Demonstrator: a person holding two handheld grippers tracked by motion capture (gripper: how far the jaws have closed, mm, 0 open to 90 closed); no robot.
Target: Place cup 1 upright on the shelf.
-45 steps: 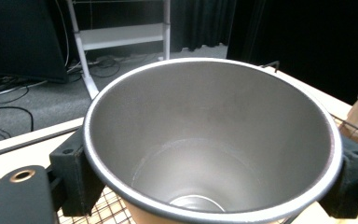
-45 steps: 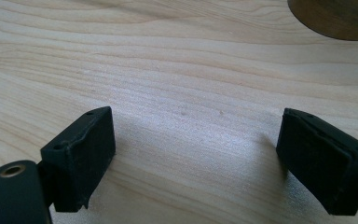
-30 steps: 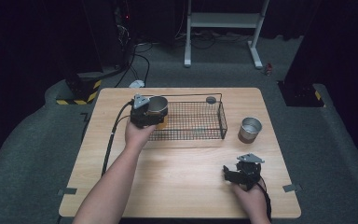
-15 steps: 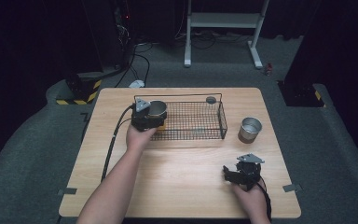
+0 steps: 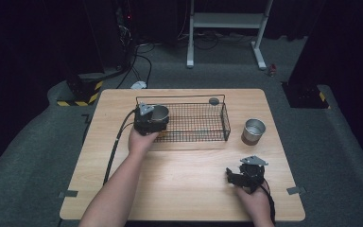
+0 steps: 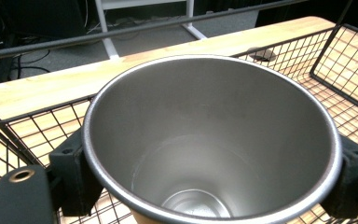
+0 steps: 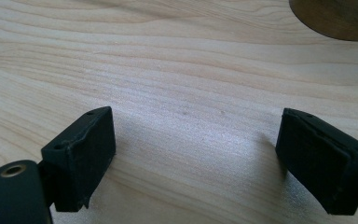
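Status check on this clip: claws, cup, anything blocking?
Left claw shut on steel cup, over wire basket left end. Right claw open, on table. Nothing blocking.

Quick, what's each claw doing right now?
Left claw: closed on the shiny steel cup, over the black wire basket.
Right claw: open, holding nothing, over the wooden table.

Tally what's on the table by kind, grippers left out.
Silver metal cups: 2, one held in the left gripper over the basket, one standing right of it.
Black wire baskets: 1
Small dark round discs: 1
Total: 4
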